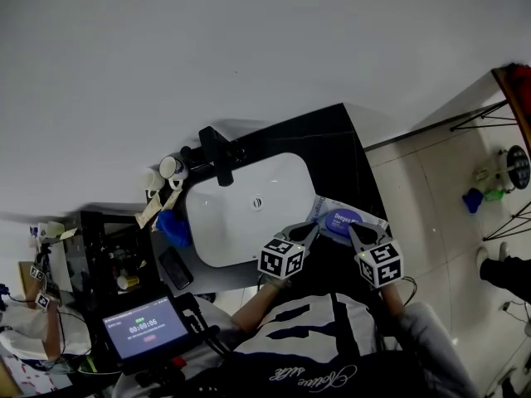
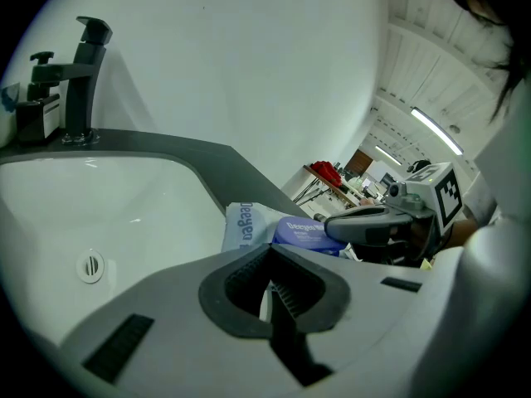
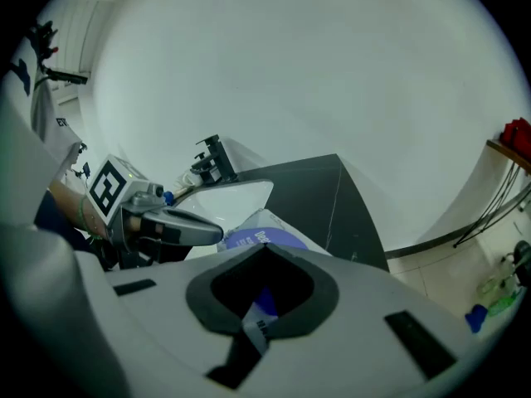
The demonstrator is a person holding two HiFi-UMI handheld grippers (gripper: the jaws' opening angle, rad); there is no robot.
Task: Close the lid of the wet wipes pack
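At the far left a small lit screen (image 1: 145, 328) sits low in the head view, with a cluttered dark shelf behind it. Next comes a black faucet (image 1: 217, 152) standing at the back rim of a white sink (image 1: 220, 235), which is set into a black counter (image 1: 332, 143).

The left hand-held gripper (image 1: 312, 229) reaches forward over the sink's right front edge. Its own view shows the two jaws brought together, tips meeting, with nothing held between them. Its marker cube sits just behind the jaws.

Just right of those tips lies the wet wipes pack (image 1: 323, 206), flat on the counter against the right side of the sink, between the two grippers. Its rounded purple-blue lid (image 1: 342, 220) faces up on the pack's top. Whether the lid is pressed fully down cannot be told.

The right hand-held gripper (image 1: 358, 231) comes in from the pack's right, with its tips over the lid's near edge. In its own view the jaws are also together at the tips, with the lid's blue showing through the opening behind them. A pale strip (image 3: 259, 323) crosses the bottom of that opening, and what it is cannot be told.

Farther right, the counter ends at a light tiled floor (image 1: 431, 189).
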